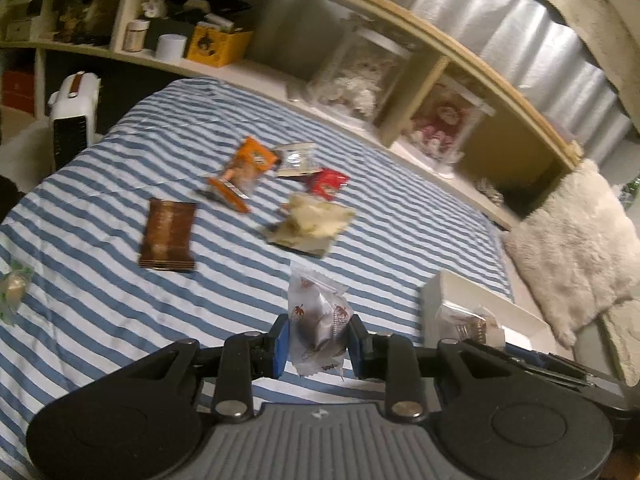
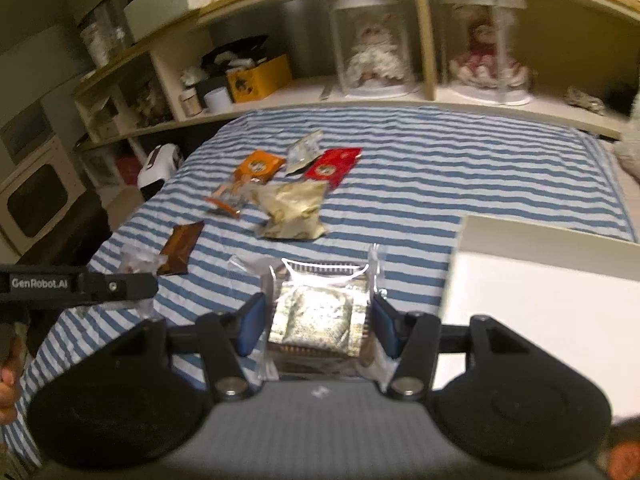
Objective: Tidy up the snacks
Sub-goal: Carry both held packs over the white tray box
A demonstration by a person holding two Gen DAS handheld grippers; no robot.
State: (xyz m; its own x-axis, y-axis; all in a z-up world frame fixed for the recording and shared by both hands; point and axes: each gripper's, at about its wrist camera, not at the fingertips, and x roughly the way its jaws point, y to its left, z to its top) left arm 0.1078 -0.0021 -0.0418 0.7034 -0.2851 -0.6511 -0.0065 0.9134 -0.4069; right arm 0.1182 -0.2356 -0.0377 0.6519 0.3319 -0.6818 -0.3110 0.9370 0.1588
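Sitting between left claw point(image 1: 318, 338) pads — snack packet point(image 1: 318, 320)

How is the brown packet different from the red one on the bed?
The brown packet is long and dark, the red packet shorter and bright. The brown packet lies alone nearer the left gripper, while the red packet sits farther back, close to other snacks. Both lie flat on the striped bed, untouched.

On my feeds the bedspread point(image 1: 120, 320) is striped blue and white, and scattered over it I see a brown packet point(image 1: 168, 234), an orange one point(image 1: 250, 162), a red one point(image 1: 326, 183) and a pale yellow bag point(image 1: 316, 220). My left gripper point(image 1: 319, 342), black with blue pads, carries a clear wrapper with brown leaf prints point(image 1: 318, 320). My right gripper point(image 2: 318, 326), in the same colours, carries a gold-foil snack in clear plastic point(image 2: 318, 312) beside a white box point(image 2: 552, 304).
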